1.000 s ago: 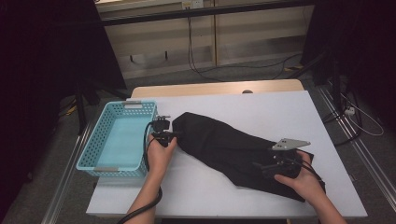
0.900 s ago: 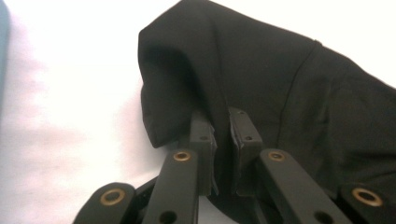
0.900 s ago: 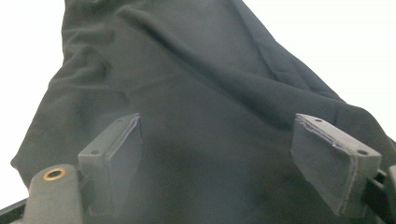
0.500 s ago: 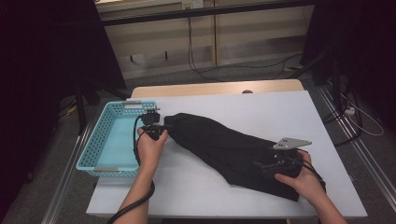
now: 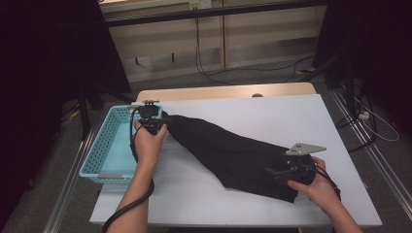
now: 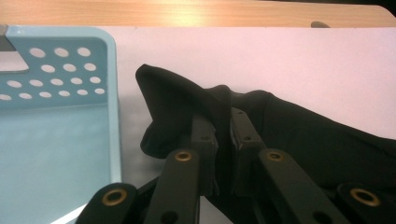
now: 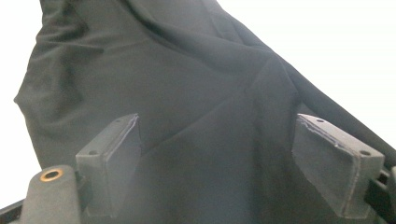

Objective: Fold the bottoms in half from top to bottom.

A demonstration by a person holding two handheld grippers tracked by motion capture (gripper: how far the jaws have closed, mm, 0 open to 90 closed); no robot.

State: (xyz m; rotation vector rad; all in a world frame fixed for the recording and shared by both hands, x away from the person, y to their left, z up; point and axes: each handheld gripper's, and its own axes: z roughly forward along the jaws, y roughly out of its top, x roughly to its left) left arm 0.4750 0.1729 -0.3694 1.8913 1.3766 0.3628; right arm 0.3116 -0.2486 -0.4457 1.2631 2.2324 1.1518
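The left gripper point(image 5: 154, 127) pinched the black cloth point(image 5: 233, 155) by the blue basket point(image 5: 104, 145); the right gripper point(image 5: 277, 172) stayed spread. Next, probably lift it into the basket.

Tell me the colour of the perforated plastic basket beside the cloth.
Light blue perforated plastic basket, shown best in the high view.

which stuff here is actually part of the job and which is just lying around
In the job:
- black cloth, pinched at one end by the left tool
- right tool, open over its other end
- blue basket beside it

Lying about:
- cables on the floor
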